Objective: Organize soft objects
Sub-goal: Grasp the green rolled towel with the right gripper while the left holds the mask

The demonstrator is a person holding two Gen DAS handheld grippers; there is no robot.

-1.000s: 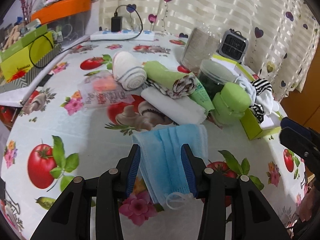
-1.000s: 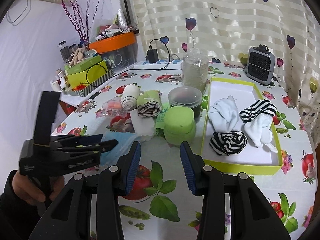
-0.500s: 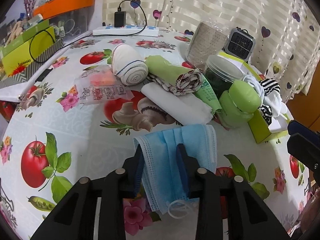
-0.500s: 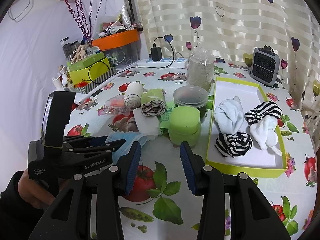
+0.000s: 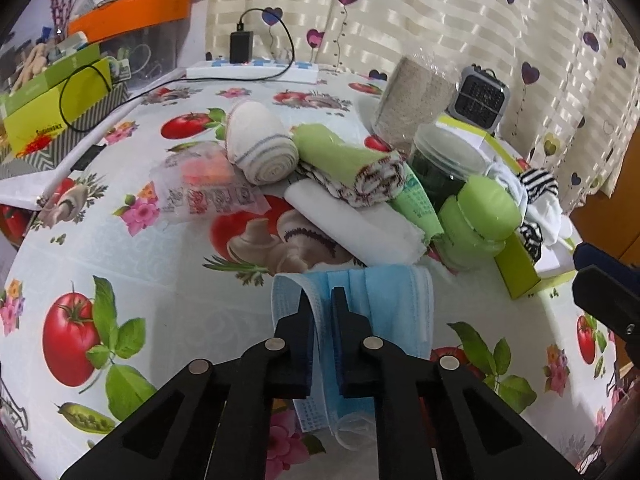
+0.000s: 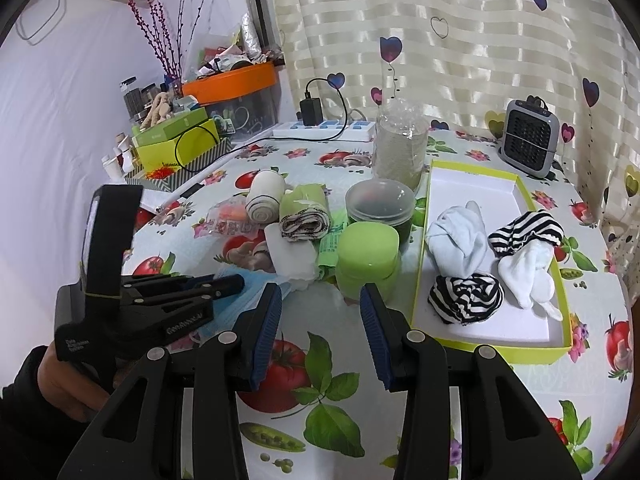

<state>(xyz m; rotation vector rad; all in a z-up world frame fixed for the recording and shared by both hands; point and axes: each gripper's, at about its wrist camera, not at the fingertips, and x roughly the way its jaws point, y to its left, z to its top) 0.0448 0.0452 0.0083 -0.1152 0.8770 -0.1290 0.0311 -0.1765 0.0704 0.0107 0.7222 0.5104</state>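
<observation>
Pinching a fold of the blue mask [image 5: 384,300] near the counter's [image 5: 168,264] front edge, the left gripper [image 5: 322,300] is closed. Only the right wrist view shows the right gripper [image 6: 320,300] open, apparently empty, beside the yellow-green tray [image 6: 496,346] of socks [image 6: 464,300].

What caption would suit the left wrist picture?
Left gripper pinches a blue face mask on the fruit-print tablecloth, rolled cloths piled behind.

Soft even light, fisheye-warped edges
</observation>
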